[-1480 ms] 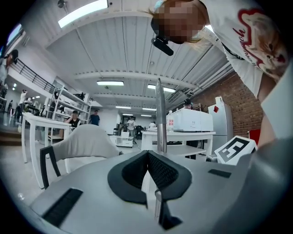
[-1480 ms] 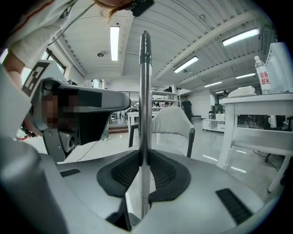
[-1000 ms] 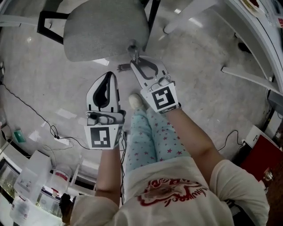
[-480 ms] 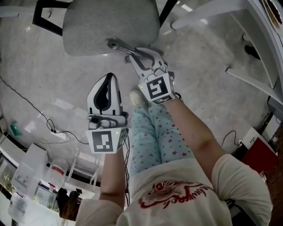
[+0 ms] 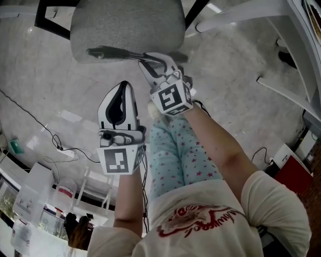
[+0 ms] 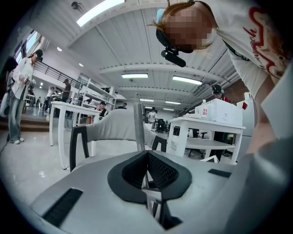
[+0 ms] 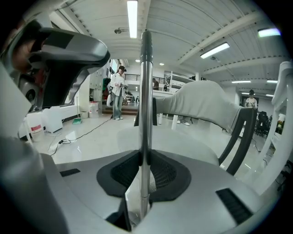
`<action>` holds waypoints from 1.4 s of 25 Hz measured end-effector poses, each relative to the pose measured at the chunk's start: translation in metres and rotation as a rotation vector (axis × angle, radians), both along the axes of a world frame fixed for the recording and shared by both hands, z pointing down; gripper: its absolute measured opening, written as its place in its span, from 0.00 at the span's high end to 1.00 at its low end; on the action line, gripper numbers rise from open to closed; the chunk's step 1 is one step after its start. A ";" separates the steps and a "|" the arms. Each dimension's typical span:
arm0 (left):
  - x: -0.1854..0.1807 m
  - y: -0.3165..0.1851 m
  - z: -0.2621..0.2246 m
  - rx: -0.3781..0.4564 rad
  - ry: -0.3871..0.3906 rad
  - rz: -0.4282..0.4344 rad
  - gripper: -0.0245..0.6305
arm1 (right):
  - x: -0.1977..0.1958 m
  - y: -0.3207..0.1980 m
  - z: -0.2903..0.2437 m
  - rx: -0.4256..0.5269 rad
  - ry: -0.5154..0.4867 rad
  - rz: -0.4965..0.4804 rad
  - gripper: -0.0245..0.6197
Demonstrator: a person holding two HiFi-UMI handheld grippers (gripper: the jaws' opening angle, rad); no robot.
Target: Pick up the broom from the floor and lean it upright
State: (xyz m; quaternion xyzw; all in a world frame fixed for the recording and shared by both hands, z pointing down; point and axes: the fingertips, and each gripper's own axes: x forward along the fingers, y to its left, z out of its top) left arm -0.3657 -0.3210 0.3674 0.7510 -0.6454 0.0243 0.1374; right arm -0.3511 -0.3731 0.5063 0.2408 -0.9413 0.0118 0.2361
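Observation:
The broom shows only as its silver metal handle (image 5: 113, 52), which lies nearly level across the front of a grey chair seat (image 5: 125, 22). The broom's head is not in sight. My right gripper (image 5: 149, 61) is shut on the handle. In the right gripper view the broom handle (image 7: 146, 91) rises straight up out of the right gripper (image 7: 145, 160), pinched between the black pads. My left gripper (image 5: 122, 85) hangs a little below and left of it, shut and holding nothing. From the left gripper (image 6: 146, 153), the broom handle (image 6: 138, 121) stands just ahead, untouched.
The person's legs in star-print trousers (image 5: 173, 150) fill the middle below the grippers. White table legs (image 5: 235, 12) cross the top right. Cables (image 5: 55, 145) trail over the grey floor at left. A shelf with bottles (image 5: 45, 211) sits lower left, a red box (image 5: 296, 175) lower right.
The handle, which pointed up toward the camera, has tipped over to the left across the chair seat. My right gripper rolled and shifted slightly left with it. The left gripper has hardly moved.

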 end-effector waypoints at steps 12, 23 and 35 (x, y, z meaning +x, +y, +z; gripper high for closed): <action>-0.013 -0.003 -0.001 -0.002 0.008 -0.004 0.93 | -0.003 -0.004 0.006 -0.008 0.017 -0.001 0.82; -0.017 0.000 0.004 -0.012 0.021 -0.016 0.93 | -0.007 -0.006 0.007 0.020 0.037 -0.015 0.80; -0.012 0.001 0.002 -0.002 0.024 0.005 0.93 | 0.003 0.000 -0.008 -0.023 -0.007 0.045 0.70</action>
